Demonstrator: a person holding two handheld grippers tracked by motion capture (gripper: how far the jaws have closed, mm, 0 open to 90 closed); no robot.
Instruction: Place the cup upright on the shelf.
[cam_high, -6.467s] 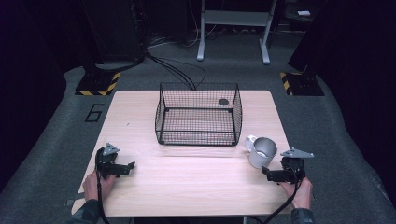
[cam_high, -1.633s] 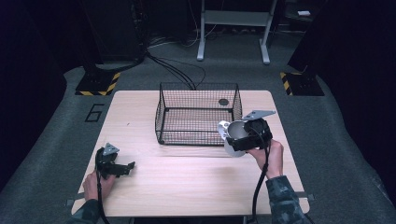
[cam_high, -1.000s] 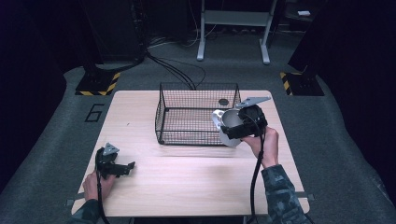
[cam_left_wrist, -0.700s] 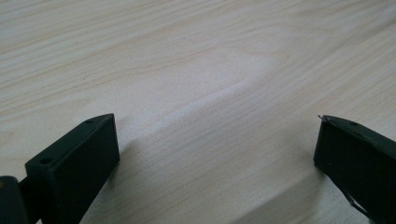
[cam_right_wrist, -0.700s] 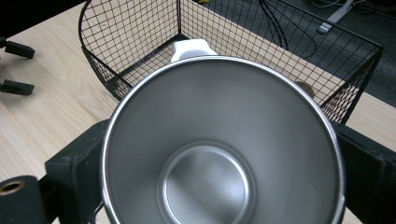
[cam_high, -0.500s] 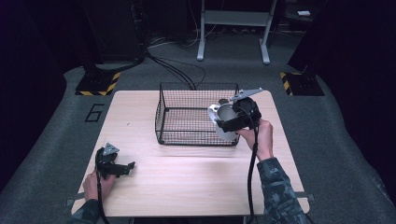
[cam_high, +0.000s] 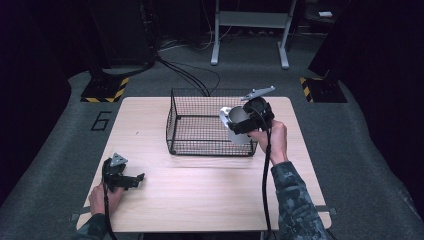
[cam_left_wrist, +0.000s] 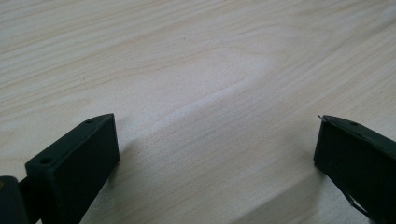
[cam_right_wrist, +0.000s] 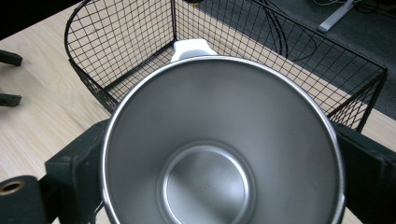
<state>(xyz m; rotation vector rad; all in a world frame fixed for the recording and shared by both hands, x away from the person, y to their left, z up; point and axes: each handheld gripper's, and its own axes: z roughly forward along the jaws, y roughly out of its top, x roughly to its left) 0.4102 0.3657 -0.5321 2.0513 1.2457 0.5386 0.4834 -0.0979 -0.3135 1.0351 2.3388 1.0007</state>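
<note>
2 grippers, 1 steel cup over the basket.
At lower left, your left gripper rests wide and empty on the table. Right of centre, your right gripper clamps the shiny, stiff, probably light, slippery cup by its wall, white handle showing, above the wire basket.

The person's right arm wears a mottled grey-green camouflage sleeve reaching to the wrist; a sliver of similar dark cloth shows at the left forearm near the bench's near edge. Each hand holds a black, blocky two-jaw gripper, the left gripper and the right gripper, each topped with a pale grey three-cornered plate. A thin black cable trails from the right one along the sleeve. The left gripper's jaws are matt black rectangular blocks, one with small round holes in its upper face.
</note>
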